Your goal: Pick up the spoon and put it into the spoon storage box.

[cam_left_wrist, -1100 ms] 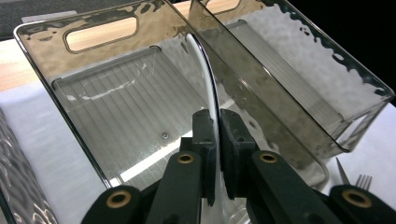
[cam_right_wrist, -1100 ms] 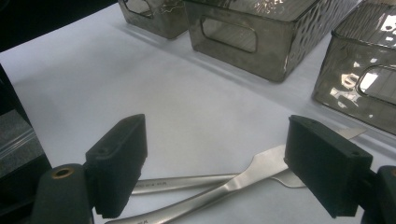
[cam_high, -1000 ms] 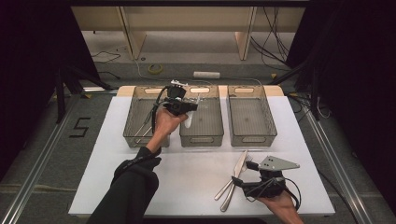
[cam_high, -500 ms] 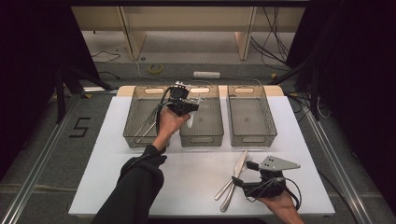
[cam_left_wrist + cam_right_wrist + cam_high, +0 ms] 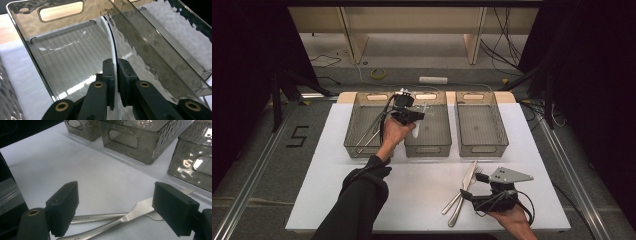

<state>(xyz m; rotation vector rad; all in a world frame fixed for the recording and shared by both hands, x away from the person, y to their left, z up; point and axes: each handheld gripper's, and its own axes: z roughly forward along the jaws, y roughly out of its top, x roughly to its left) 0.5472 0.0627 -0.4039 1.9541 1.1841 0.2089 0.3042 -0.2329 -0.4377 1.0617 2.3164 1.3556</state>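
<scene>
My left gripper [image 5: 411, 116] hangs over the middle smoked-plastic bin [image 5: 428, 146], shut on a thin white utensil [image 5: 416, 131]. In the left gripper view the jaws [image 5: 115, 62] pinch the curved white utensil [image 5: 110, 35] edge-on above the ribbed bin floor [image 5: 67, 57]. My right gripper [image 5: 471, 186] rests low at the table's front right, open. Its pads [image 5: 66, 195] straddle a metal fork [image 5: 140, 207] and a second metal handle [image 5: 100, 218] without touching them. The same cutlery [image 5: 464, 187] lies crossed on the white mat.
Three bins stand in a row at the back of the white mat [image 5: 422, 185]. The left bin [image 5: 362, 125] holds several long metal utensils; the right bin [image 5: 479, 125] looks bare inside. Dark floor and rails flank the table, and cables lie behind it.
</scene>
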